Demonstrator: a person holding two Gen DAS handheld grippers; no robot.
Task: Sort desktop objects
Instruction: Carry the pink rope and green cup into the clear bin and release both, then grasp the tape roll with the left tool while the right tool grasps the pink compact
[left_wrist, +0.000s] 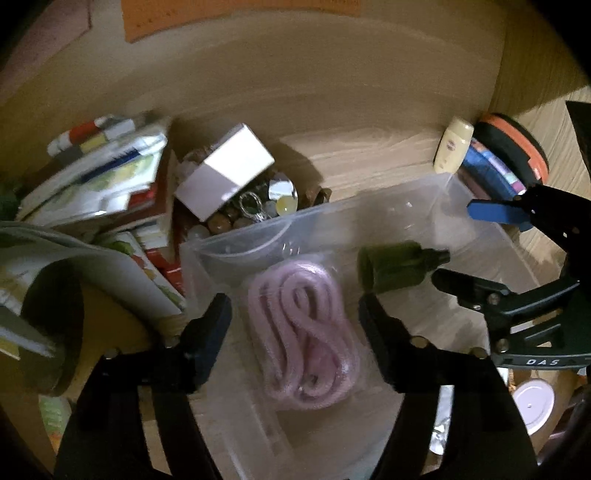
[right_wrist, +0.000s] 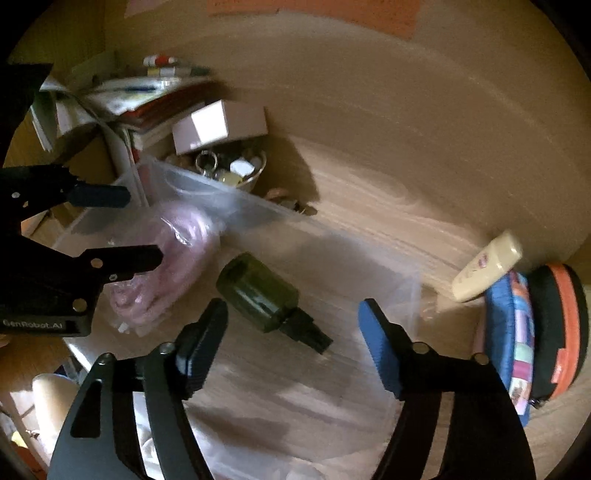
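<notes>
A clear plastic bin (left_wrist: 332, 210) stands on the wooden desk. In it lie a pink coiled cord in a plastic bag (left_wrist: 303, 339) and a dark green bottle with a black cap (left_wrist: 399, 266). My left gripper (left_wrist: 293, 306) hovers open above the bagged cord, its fingers on either side and apart from it. My right gripper (right_wrist: 292, 306) is open over the bin (right_wrist: 332, 236). The green bottle (right_wrist: 258, 291) lies on its side just ahead of its fingers, and neither pad presses on it. From the right wrist view the left gripper (right_wrist: 144, 225) shows beside the pink bag (right_wrist: 173, 258).
A stack of books and papers (left_wrist: 103, 173) sits left of the bin. Behind it, a white box (left_wrist: 225, 170) rests on a bowl of keys and small items (right_wrist: 229, 170). A cream bottle (right_wrist: 487, 266), a blue pouch (right_wrist: 509, 332) and an orange-and-black round case (right_wrist: 561, 325) lie to the right.
</notes>
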